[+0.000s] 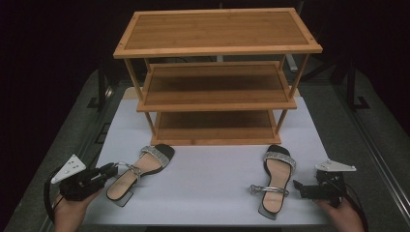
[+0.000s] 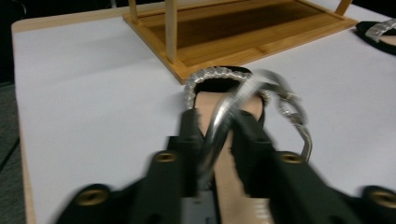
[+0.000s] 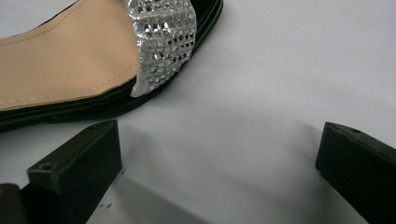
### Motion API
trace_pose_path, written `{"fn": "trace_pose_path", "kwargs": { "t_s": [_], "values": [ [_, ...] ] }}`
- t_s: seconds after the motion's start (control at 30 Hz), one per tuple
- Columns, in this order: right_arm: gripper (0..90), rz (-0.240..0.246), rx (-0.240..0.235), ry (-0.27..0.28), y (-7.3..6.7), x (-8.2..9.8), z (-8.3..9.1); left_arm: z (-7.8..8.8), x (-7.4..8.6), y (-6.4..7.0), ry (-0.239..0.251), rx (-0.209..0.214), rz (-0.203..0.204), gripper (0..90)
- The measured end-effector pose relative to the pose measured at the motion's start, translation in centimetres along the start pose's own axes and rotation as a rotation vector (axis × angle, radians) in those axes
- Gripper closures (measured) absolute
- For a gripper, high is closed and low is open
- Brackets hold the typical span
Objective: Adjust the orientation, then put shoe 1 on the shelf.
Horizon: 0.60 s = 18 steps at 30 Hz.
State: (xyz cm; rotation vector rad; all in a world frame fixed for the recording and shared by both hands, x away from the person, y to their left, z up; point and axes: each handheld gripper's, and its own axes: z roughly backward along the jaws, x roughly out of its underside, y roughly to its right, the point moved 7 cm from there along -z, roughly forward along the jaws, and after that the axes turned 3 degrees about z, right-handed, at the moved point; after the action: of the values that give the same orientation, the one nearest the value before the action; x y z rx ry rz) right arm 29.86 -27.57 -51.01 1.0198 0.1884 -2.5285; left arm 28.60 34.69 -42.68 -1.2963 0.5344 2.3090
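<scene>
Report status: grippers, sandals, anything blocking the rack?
Left gripper astride left sandal's ankle strap, grip unclear. Right gripper open beside right sandal. Rack shelves bare.

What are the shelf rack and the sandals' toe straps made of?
The shelf rack looks like bamboo or light wood: honey colour, fine straight grain, smooth sheen. The toe strap seems fabric set with tiny square rhinestones that sparkle silver. The insole looks like tan stitched leather or imitation.

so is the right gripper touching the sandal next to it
Apart: in the right gripper view the open right gripper has bare table between it and the sandal.
</scene>
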Motion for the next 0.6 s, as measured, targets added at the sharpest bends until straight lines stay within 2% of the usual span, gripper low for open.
{"fn": "trace_pose_path", "kwargs": {
  "t_s": [0.03, 0.07, 0.13, 0.27, 0.4, 0.47, 0.57, 0.6],
  "values": [
    [0.0, 0.0, 0.0, 0.0, 0.0, 0.0, 0.0, 0.1, 0.2, 0.1, 0.002, 0.01, 0.003, 66.9],
    [0.0, 0.0, 0.0, 0.0, 0.0, 0.0, 0.0, 0.2, 0.4, 0.4, 0.002, 0.027, 0.011, 58.7],
    [0.0, 0.0, 0.0, 0.0, 0.0, 0.0, 0.0, 0.4, 0.9, 0.5, 0.001, 0.028, 0.02, 45.2],
    [0.0, -0.001, -0.001, -0.001, 0.0, 0.0, 0.0, 0.7, 2.5, 0.4, -0.021, 0.063, 0.05, 25.3],
    [0.0, -0.003, -0.001, -0.001, 0.0, 0.0, 0.0, 0.6, 3.4, 0.6, -0.056, 0.083, 0.05, 17.8],
    [0.0, -0.003, -0.002, -0.001, 0.0, 0.0, 0.0, 0.3, 3.9, 0.9, -0.088, 0.094, 0.047, 17.3],
    [0.0, -0.003, -0.001, -0.001, 0.0, 0.0, 0.0, -0.5, 4.6, 1.4, -0.131, 0.1, 0.029, 14.8],
    [0.0, -0.003, -0.001, -0.001, 0.0, 0.0, 0.0, -1.2, 4.9, 1.6, -0.159, 0.101, 0.016, 14.7]
  ]
}}
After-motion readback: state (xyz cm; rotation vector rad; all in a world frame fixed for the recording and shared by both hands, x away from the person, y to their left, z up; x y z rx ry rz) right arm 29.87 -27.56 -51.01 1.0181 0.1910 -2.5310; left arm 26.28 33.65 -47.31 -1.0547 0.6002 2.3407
